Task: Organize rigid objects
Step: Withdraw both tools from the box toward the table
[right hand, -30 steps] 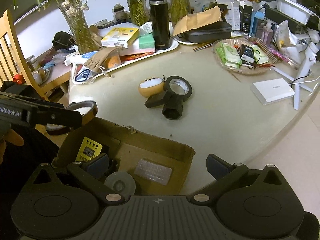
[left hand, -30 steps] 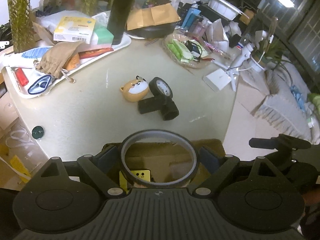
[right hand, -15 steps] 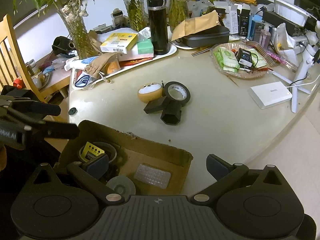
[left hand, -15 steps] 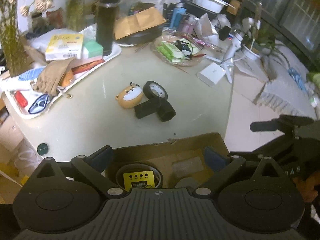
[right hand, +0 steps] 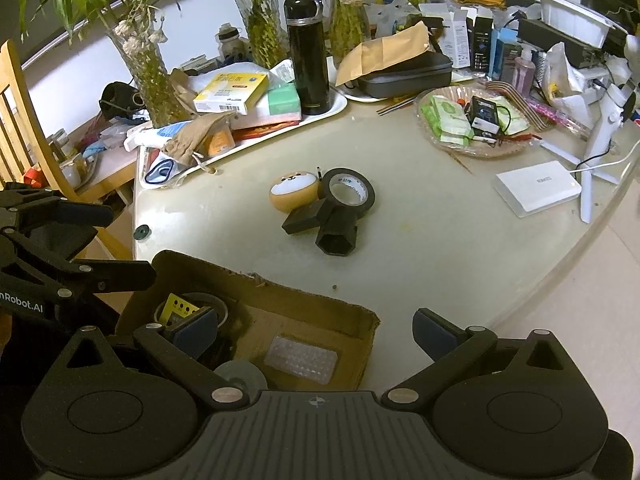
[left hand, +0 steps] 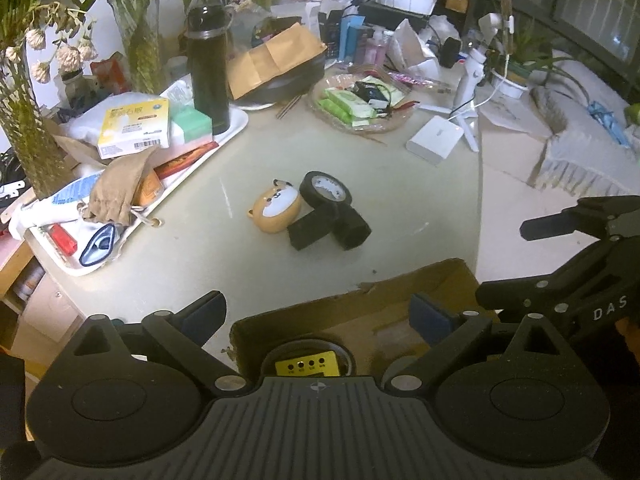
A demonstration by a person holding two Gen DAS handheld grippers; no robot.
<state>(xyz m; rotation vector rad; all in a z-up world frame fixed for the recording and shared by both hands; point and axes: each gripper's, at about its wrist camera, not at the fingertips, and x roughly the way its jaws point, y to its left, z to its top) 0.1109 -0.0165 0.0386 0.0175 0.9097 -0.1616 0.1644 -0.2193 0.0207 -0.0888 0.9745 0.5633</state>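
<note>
My left gripper hangs open over the near left end of a cardboard box, with nothing between its pads. Below it a grey tape ring lies in the box around a yellow device. My right gripper is also open and empty above the box, which holds a clear blister pack and a grey roll. Mid-table lie an orange dog-face case, a black tape roll, a black block and a black hexagonal piece, all touching.
A white tray with boxes, a pouch and a black flask fills the back left. A basket of green packets and a white box sit at the back right. The table edge curves on the right; a wooden chair stands left.
The grey tape ring left my left gripper and now lies in the box around the yellow device. The left jaws spread wider and the gripper rolled. The right gripper held still.
</note>
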